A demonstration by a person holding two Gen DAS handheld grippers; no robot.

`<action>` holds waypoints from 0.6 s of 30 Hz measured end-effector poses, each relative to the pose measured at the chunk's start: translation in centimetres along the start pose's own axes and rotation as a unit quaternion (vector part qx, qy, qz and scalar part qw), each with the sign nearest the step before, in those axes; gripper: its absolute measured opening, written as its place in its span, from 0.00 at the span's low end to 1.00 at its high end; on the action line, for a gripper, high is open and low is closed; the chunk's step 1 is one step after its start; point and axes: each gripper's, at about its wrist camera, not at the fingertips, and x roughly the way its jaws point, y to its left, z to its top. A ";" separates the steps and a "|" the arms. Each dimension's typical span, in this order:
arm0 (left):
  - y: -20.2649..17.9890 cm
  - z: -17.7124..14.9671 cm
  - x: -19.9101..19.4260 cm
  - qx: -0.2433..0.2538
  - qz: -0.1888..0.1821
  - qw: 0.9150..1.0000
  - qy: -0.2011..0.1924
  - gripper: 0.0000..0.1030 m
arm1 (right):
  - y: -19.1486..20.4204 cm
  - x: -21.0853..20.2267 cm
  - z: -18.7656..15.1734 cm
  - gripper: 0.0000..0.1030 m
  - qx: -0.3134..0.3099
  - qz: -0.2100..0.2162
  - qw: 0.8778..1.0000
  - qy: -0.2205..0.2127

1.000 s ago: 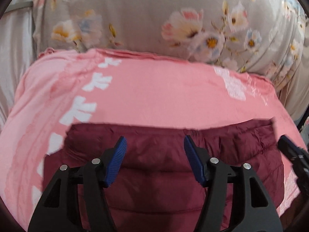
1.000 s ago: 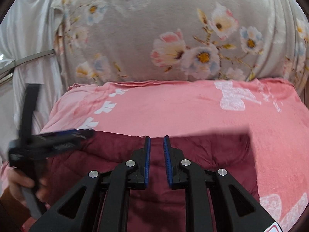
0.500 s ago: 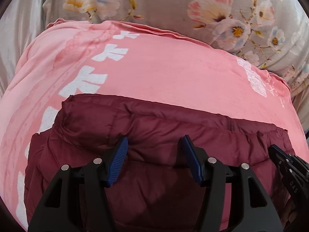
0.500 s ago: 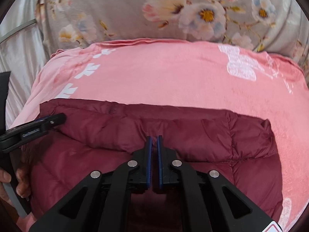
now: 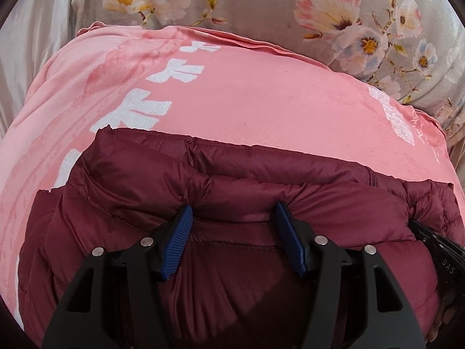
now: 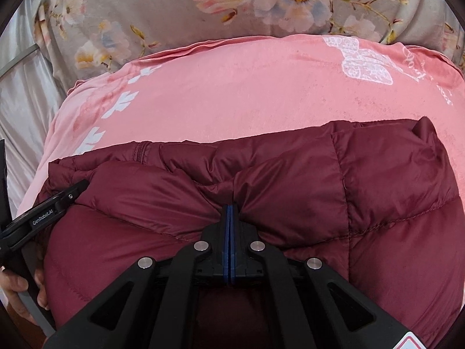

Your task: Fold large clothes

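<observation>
A maroon puffer jacket (image 5: 232, 174) (image 6: 305, 174) lies folded on a pink blanket (image 5: 261, 101) (image 6: 232, 93); its doubled far edge forms a puffy ridge. My left gripper (image 5: 232, 206) is open, its blue pads standing wide apart with their tips against that ridge and nothing pinched. My right gripper (image 6: 229, 208) is shut, and the jacket's fabric puckers into its tips at the fold. The left gripper's finger (image 6: 58, 200) shows at the jacket's left end in the right wrist view. The right gripper's finger (image 5: 430, 238) shows at the right end in the left wrist view.
The pink blanket, printed with white patterns, covers the surface under the jacket. Behind it rises a grey floral quilt (image 5: 261, 5) (image 6: 145, 5). Pale satin cloth (image 6: 23, 101) hangs at the left. A person's hand (image 6: 17, 288) holds the left gripper's handle.
Both grippers came down and closer to the jacket's folded edge. The right jaws went from slightly apart to fully closed at the fold. The left jaws stayed wide.
</observation>
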 end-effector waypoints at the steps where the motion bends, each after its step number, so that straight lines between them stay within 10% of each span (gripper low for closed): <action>1: 0.0 0.0 0.1 0.001 0.001 1.000 -0.001 0.56 | 0.0 0.1 0.0 0.00 -0.002 -0.002 1.000 0.000; 18: 6.6 -1.5 -8.6 -0.091 -0.024 0.996 0.000 0.59 | 9.8 -6.2 -3.1 0.03 -0.060 0.048 0.997 0.021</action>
